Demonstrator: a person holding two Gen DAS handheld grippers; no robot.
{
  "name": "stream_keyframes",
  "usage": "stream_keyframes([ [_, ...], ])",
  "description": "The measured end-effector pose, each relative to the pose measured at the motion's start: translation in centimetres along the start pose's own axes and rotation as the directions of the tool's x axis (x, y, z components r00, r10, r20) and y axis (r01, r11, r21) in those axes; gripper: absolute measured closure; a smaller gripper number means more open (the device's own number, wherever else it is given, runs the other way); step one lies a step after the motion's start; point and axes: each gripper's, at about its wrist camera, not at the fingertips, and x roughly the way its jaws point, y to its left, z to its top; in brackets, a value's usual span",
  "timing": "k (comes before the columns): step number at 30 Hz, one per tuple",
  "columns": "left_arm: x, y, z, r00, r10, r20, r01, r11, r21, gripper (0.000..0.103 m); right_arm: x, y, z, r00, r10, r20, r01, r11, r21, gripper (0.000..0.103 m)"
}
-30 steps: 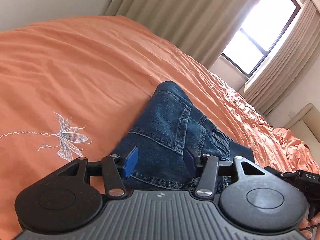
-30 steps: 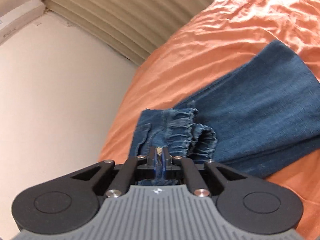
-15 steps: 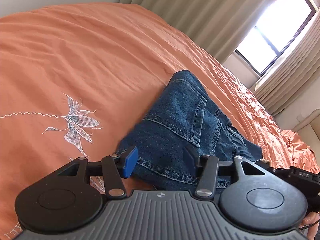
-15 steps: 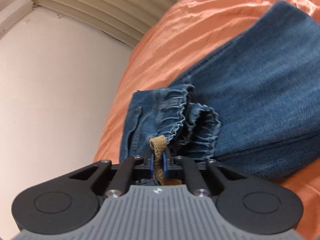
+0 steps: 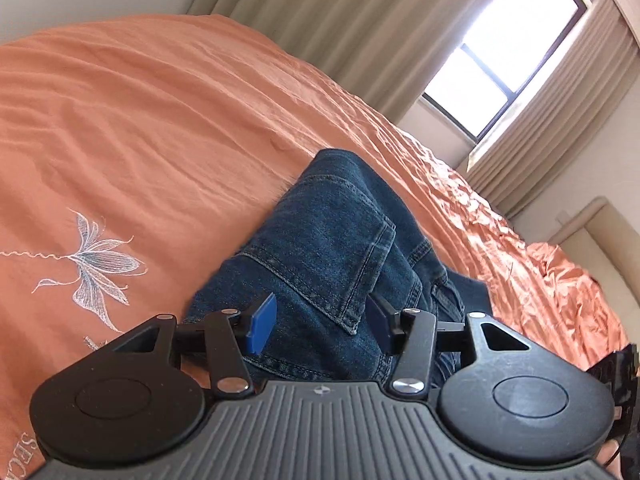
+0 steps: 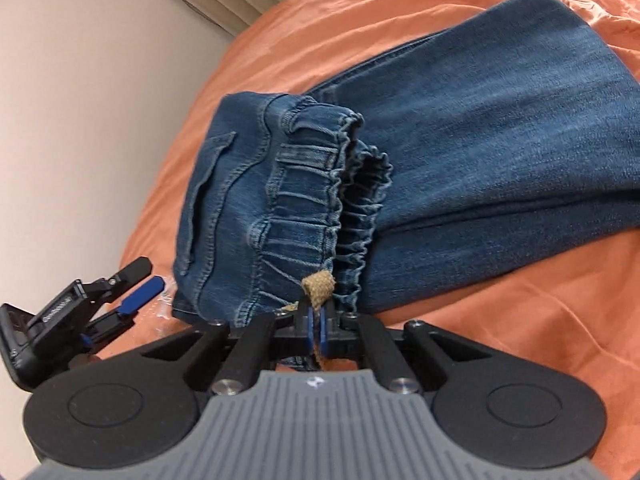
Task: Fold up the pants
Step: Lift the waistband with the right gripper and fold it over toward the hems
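Note:
Blue jeans [image 6: 500, 132] lie folded lengthwise on the orange bedspread [image 6: 520, 320], the gathered elastic waistband [image 6: 304, 208] nearest me. My right gripper [image 6: 317, 330] is shut on the tan drawstring [image 6: 318, 285] at the waistband's lower edge. In the left wrist view the jeans [image 5: 332, 240] show a back pocket. My left gripper [image 5: 320, 325] is open just above that denim, its blue pads apart and not pressing. That same left gripper [image 6: 120, 308] shows in the right wrist view beside the waistband's left corner.
The orange bedspread [image 5: 140, 120] spreads wide to the left, with an embroidered white flower [image 5: 96, 264]. Curtains [image 5: 320, 12] and a window [image 5: 508, 48] stand beyond the bed's far side. A pale wall [image 6: 80, 100] is left of the bed.
The right gripper's jaws closed on the tan drawstring and sank closer to the waistband. The left gripper has come into the right wrist view. The left gripper stayed open.

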Motion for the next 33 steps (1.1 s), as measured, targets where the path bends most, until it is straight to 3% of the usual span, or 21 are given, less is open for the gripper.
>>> stream_keyframes([
  [1, 0.5, -0.2, -0.1, 0.999, 0.03, -0.027, -0.029, 0.999, 0.029, 0.046, 0.5, 0.0, 0.1, 1.0, -0.013, -0.004, 0.013, 1.0, 0.002, 0.103],
  [2, 1.3, -0.4, -0.3, 0.992, 0.095, -0.082, -0.09, 0.994, 0.061, 0.056, 0.7, 0.0, 0.1, 1.0, -0.014, -0.004, 0.014, 1.0, 0.007, 0.103],
  [4, 2.6, 0.0, -1.0, 0.97, 0.178, -0.164, -0.161, 0.981, 0.109, 0.065, 1.2, -0.2, 0.3, 1.0, -0.007, -0.005, 0.007, 1.0, 0.009, 0.103],
  [5, 2.9, 0.3, -1.5, 0.96, 0.215, -0.179, -0.194, 0.972, 0.129, 0.081, 1.1, -0.2, 0.3, 1.0, -0.006, -0.005, 0.006, 1.0, 0.009, 0.103],
  [6, 3.1, 0.4, -1.6, 0.954, 0.243, -0.177, -0.218, 0.965, 0.149, 0.09, 1.1, -0.2, 0.3, 1.0, -0.006, -0.006, 0.006, 1.0, 0.009, 0.103],
  [11, 3.8, 1.5, -2.0, 0.896, 0.351, -0.272, -0.315, 0.934, 0.167, 0.097, 1.1, -0.4, 0.4, 1.0, -0.007, 0.001, 0.007, 1.0, -0.006, 0.103],
  [12, 3.5, 1.4, -2.2, 0.896, 0.359, -0.26, -0.321, 0.93, 0.178, 0.097, 0.8, -0.3, 0.5, 1.0, -0.005, 0.005, 0.005, 1.0, -0.013, 0.103],
  [14, 2.4, 1.1, -2.3, 0.916, 0.327, -0.234, -0.292, 0.941, 0.171, 0.096, -0.2, 0.0, 0.5, 1.0, -0.004, 0.027, 0.004, 1.0, -0.012, 0.096],
  [16, 0.8, 0.5, -2.1, 0.942, 0.277, -0.191, -0.248, 0.955, 0.159, 0.093, -1.5, 0.2, 0.7, 0.998, 0.018, 0.063, -0.017, 1.0, -0.014, 0.074],
  [17, -0.1, -0.1, -1.8, 0.956, 0.252, -0.15, -0.228, 0.961, 0.158, 0.091, -2.1, 0.1, 0.8, 0.996, 0.03, 0.085, -0.029, 1.0, -0.011, 0.069],
  [20, -2.0, -0.7, -0.7, 0.983, 0.18, -0.037, -0.174, 0.976, 0.131, 0.078, -3.2, -0.5, 1.3, 0.989, 0.073, 0.127, -0.077, 0.997, 0.025, 0.065],
  [25, 0.3, -1.5, 2.6, 0.993, 0.116, 0.017, -0.117, 0.992, 0.049, 0.075, -1.3, -2.8, 3.9, 0.973, 0.169, 0.154, -0.196, 0.964, 0.178, 0.065],
  [33, 5.7, -1.0, 5.2, 0.995, 0.081, 0.054, -0.079, 0.996, -0.047, 0.072, 3.6, -5.1, 6.3, 0.962, 0.244, 0.121, -0.271, 0.896, 0.352, 0.065],
])
